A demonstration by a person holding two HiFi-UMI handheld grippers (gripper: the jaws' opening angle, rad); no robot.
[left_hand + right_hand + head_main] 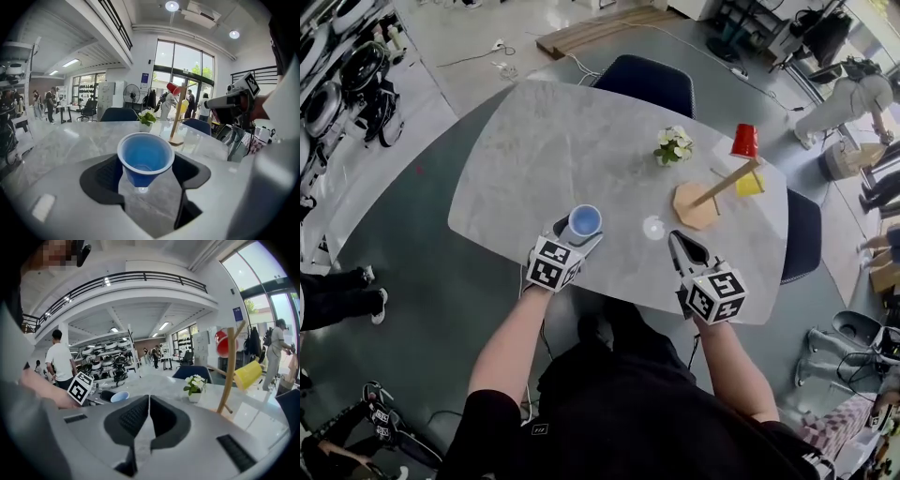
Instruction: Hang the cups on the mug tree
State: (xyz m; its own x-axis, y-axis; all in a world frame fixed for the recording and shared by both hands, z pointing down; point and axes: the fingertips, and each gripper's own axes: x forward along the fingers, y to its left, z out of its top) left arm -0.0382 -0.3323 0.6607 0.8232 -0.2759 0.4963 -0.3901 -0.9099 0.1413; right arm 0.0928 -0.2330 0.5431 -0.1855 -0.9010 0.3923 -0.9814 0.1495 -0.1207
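Left gripper (576, 234) gripping blue cup (585, 222), right gripper (678, 241) fingers (133, 416) together

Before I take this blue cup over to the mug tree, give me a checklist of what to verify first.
1. Blue cup clamped in the left gripper: ok.
2. Right gripper shut, nothing between its jaws: ok.
3. Bare peg free on the mug tree: ok, seen in the right gripper view.
4. Red cup and yellow cup hung, apart from each other: ok.
5. Flower pot stands beside the tree, not touching: ok.
6. Base steady enough for a one-handed hang: cannot tell.
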